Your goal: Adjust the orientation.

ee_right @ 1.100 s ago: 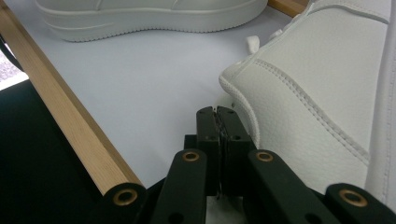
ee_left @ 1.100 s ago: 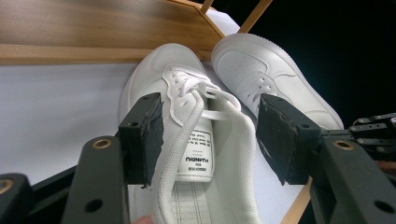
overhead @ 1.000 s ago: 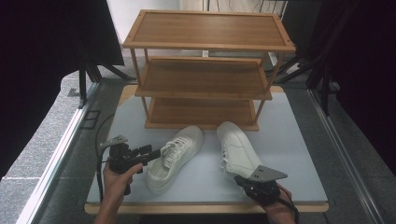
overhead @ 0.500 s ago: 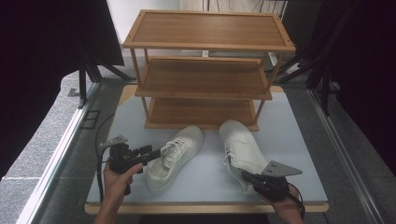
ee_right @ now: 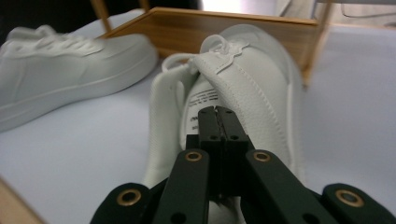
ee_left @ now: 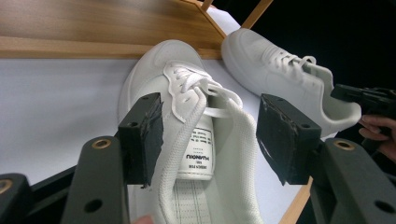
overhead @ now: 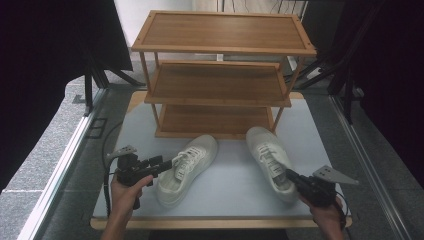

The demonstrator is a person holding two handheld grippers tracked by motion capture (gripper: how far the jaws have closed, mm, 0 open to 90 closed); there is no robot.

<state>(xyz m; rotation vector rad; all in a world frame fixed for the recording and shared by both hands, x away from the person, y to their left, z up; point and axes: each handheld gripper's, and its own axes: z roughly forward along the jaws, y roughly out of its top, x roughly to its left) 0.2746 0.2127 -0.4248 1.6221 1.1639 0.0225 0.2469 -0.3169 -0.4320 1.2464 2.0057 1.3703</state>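
Nearest me, my left gripper (overhead: 167,162) sits low over the front of the tabletop (overhead: 235,190), held in the left hand (overhead: 125,192). Its jaws are spread wide, one pad on either side of the left shoe (overhead: 187,167) at the opening, around the tongue and the upper laces without closing on them. In the left gripper view the printed label under the tongue of that shoe (ee_left: 196,135) lies between the two pads (ee_left: 142,135).

On the other side, my right gripper (overhead: 295,177) is at the heel end of the right shoe (overhead: 270,157). In the right gripper view its jaws are pressed together, their tips right at the shoe's (ee_right: 233,93) collar by the tongue; I cannot tell whether any material is caught between them.

Both white shoes lie on the tabletop with their toes pointing away from me, the two well apart at the heels.

Just beyond their toes stands the wooden shoe rack (overhead: 220,75), three shelves, on the far part of the tabletop.
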